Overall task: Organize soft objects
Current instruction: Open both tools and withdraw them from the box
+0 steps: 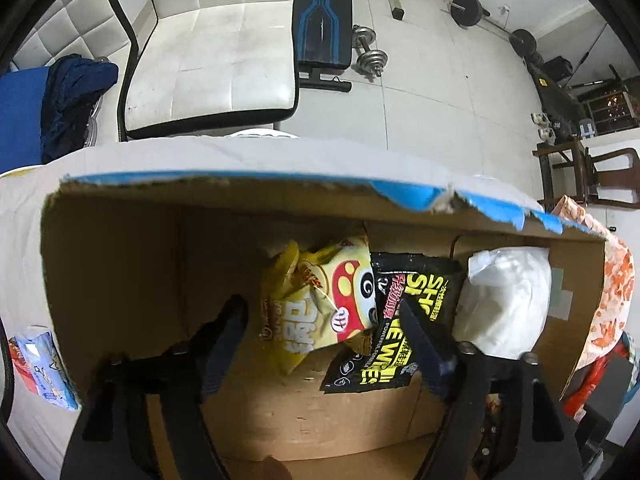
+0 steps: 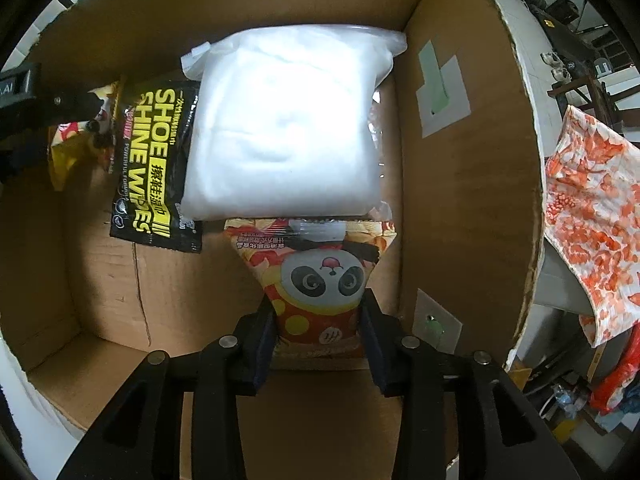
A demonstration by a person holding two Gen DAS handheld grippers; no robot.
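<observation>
Snack bags and soft packs lie together inside the cardboard box (image 2: 460,208), and we go through them from left to right. At the far left of the right wrist view our left gripper (image 2: 93,120) reaches in from the side over a yellow snack bag (image 2: 66,148). In the left wrist view that gripper (image 1: 324,316) has its fingers spread wide, one finger (image 1: 226,332) on bare cardboard to the left of the yellow snack bag (image 1: 316,304) and the other lying over the black wipes pack; nothing is pinched between them. Next to the right comes the black wipes pack (image 2: 154,168) with yellow lettering, flat on the box floor and partly tucked under the white soft pack (image 2: 288,128), which sits against the far wall beside the right wall of the box. Near us from that white pack, our right gripper (image 2: 318,340) is closed on the panda snack bag (image 2: 320,280), squeezing its near end between both fingers; the bag's far end touches or slips under the white pack. Further right, outside the box, an orange and white patterned cloth (image 2: 588,208) hangs. In the left wrist view a blue tissue packet (image 1: 46,368) lies outside the box on the left.
</observation>
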